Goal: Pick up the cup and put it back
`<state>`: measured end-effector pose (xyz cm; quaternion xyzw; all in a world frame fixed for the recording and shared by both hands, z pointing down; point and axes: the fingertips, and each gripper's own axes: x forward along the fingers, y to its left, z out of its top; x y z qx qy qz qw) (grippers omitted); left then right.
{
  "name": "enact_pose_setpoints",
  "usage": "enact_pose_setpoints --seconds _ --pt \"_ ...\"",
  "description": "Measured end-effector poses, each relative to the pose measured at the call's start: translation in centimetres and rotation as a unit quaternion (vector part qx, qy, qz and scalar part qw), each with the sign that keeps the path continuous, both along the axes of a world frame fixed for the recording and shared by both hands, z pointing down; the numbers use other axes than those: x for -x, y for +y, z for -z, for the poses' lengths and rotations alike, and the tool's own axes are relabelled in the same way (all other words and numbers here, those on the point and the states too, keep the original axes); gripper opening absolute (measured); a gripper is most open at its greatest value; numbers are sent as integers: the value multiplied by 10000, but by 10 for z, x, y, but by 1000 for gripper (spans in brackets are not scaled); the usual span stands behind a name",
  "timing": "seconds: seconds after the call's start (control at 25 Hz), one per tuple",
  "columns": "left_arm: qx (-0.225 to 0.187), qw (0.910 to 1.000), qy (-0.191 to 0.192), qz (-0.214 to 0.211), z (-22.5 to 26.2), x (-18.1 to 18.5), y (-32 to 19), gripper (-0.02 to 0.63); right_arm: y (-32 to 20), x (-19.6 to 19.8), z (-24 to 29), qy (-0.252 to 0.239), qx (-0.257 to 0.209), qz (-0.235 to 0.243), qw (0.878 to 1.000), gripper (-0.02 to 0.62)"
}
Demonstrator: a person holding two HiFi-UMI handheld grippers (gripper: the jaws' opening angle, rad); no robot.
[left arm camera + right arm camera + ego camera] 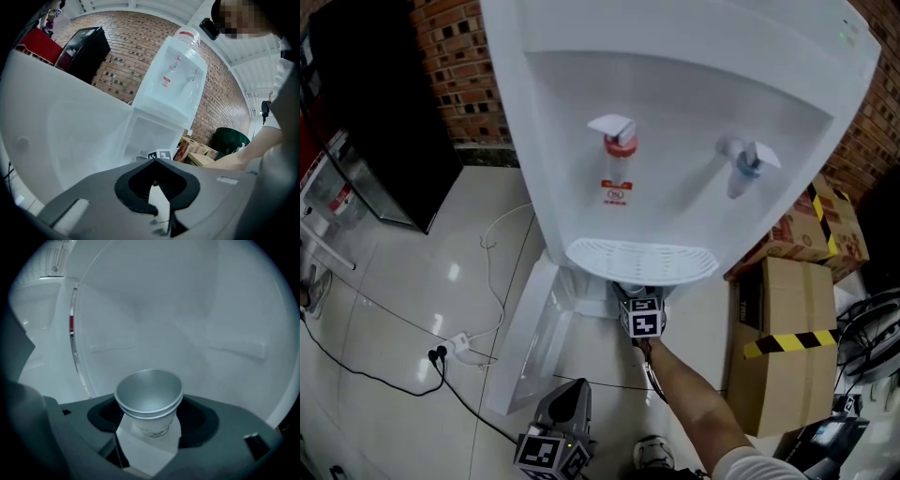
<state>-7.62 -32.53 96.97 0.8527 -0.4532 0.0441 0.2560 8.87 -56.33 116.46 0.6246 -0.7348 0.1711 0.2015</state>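
A paper cup [149, 399], apparently two nested, stands upright between the jaws of my right gripper [150, 430] inside the white lower cabinet of the water dispenser [675, 112]. The jaw edges meet the cup's sides, so the gripper looks shut on it. In the head view only that gripper's marker cube [643, 319] and the person's forearm show; the jaws and cup are hidden under the drip tray [642, 260]. My left gripper [562, 408] hangs low at the bottom, away from the cabinet, jaws together with nothing in them [157, 161].
The cabinet door [534, 337] stands open to the left. Cardboard boxes [783, 347] with yellow-black tape crowd the right side. A white cable and power strip [455, 347] lie on the tiled floor at left. A black cabinet [384, 122] stands at the back left.
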Motion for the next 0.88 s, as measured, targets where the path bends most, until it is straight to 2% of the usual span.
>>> enact_pose_setpoints --seconds 0.28,0.56,0.88 --pt "185 9995 160 199 27 9 6 3 41 8 49 73 -84 318 9994 353" --pt "526 9980 152 309 112 13 41 3 139 10 154 5 215 433 9988 353" --pt "923 9956 -9 148 238 15 125 2 263 16 308 -136 549 453 9974 351"
